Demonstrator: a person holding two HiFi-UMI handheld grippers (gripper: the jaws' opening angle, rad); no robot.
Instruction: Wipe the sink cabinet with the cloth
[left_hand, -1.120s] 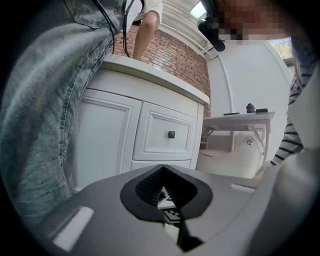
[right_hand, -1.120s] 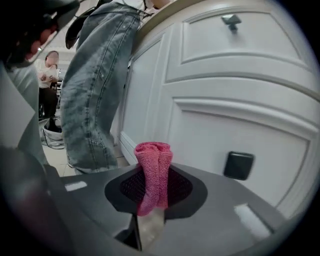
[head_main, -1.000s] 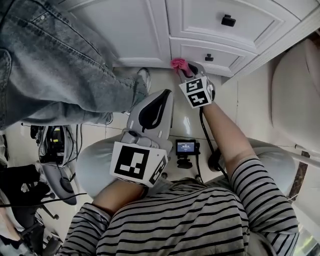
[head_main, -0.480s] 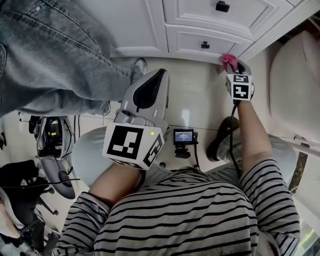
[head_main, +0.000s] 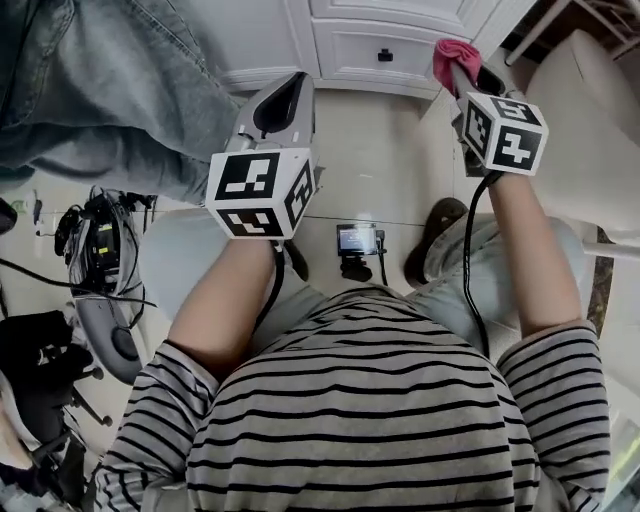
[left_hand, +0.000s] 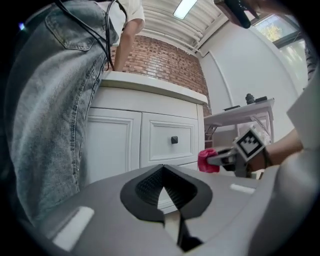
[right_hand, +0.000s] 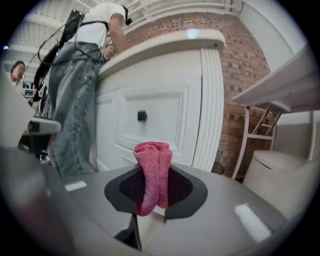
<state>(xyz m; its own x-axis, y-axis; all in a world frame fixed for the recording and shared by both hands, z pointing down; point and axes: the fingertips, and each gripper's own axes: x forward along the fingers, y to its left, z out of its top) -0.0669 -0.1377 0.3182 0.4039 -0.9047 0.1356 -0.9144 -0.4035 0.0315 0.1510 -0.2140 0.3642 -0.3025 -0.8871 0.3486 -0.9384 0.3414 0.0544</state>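
— Where is the cloth?

— The pink knitted cloth (right_hand: 151, 167) is folded and pinched in the right gripper (right_hand: 152, 189). Its jaws are clamped on the lower half, and the rounded top of the fold sticks out past the tips.

— And how close is it to the sink cabinet?

— In the head view, the cloth sits up at the right end of the white sink cabinet (head_main: 372, 38), by the ribbed corner post (right_hand: 216, 107). I can't tell whether it touches the wood. In the right gripper view, the drawer (right_hand: 150, 117) with its small dark knob (right_hand: 142, 116) lies just behind and left of the cloth, below the pale counter (right_hand: 165, 42).

— What about the other hand?

— The left gripper (left_hand: 166, 194) hangs lower and to the left, well apart from the right one and pointed at the cabinet front. Its dark pads are drawn together with nothing between them.

— Anything else around?

— A person in jeans (head_main: 100, 90) stands at the counter on the left, close beside the left gripper. A brick wall (right_hand: 240, 75) rises behind the cabinet's right side, and the floor (head_main: 385, 165) below is pale tile.
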